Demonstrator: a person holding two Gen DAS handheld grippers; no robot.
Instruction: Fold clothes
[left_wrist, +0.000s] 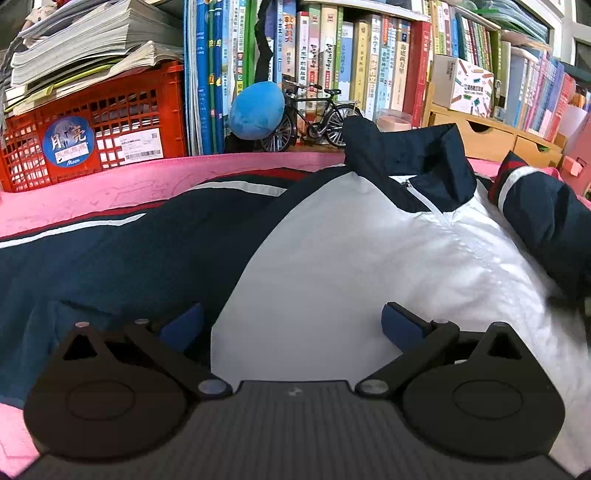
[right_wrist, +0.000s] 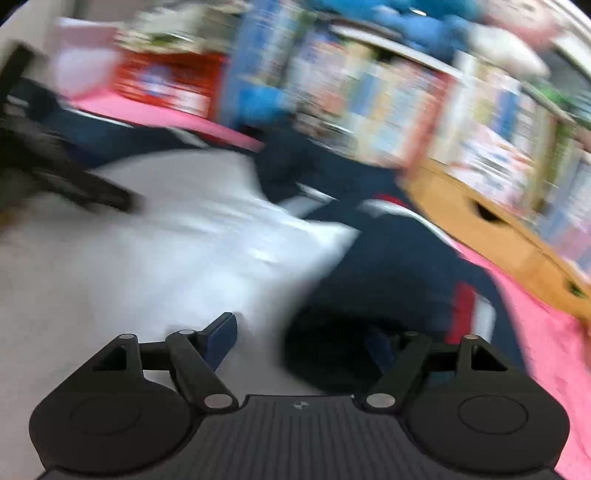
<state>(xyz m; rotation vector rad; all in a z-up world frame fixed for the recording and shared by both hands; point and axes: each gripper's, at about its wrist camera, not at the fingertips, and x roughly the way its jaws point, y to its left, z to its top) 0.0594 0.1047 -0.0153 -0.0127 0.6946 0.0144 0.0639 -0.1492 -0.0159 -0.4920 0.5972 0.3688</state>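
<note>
1. My left jaws (left_wrist: 291, 325) stand wide open with nothing between them, low over the jacket (left_wrist: 332, 266), one pad above the navy sleeve side and the other above the white chest panel.
2. My right jaws (right_wrist: 299, 341) are parted too and, as far as I can tell, empty; they hang over the seam where the white panel meets the navy sleeve (right_wrist: 399, 266).
3. The jacket lies spread on the pink mat (left_wrist: 110, 184) that covers the bench, front up, collar (left_wrist: 410, 162) standing toward the bookshelf (left_wrist: 369, 66), one sleeve stretched out to the left side of the left-wrist view.
4. I judge the step in hand is taking hold for a first fold. To do it well I should pinch a single layer at a seam or hem, not the slick middle of the panel, and lift both sides evenly so the cloth doesn't bunch.
5. The right-wrist view is smeared throughout, so the cuff stripes and the wooden drawer box (right_wrist: 491, 229) are only rough shapes there.
6. The jacket's lower hem is hidden beneath my own bodies in both views.
7. The far sleeve (left_wrist: 546, 221) runs out of frame.
</note>
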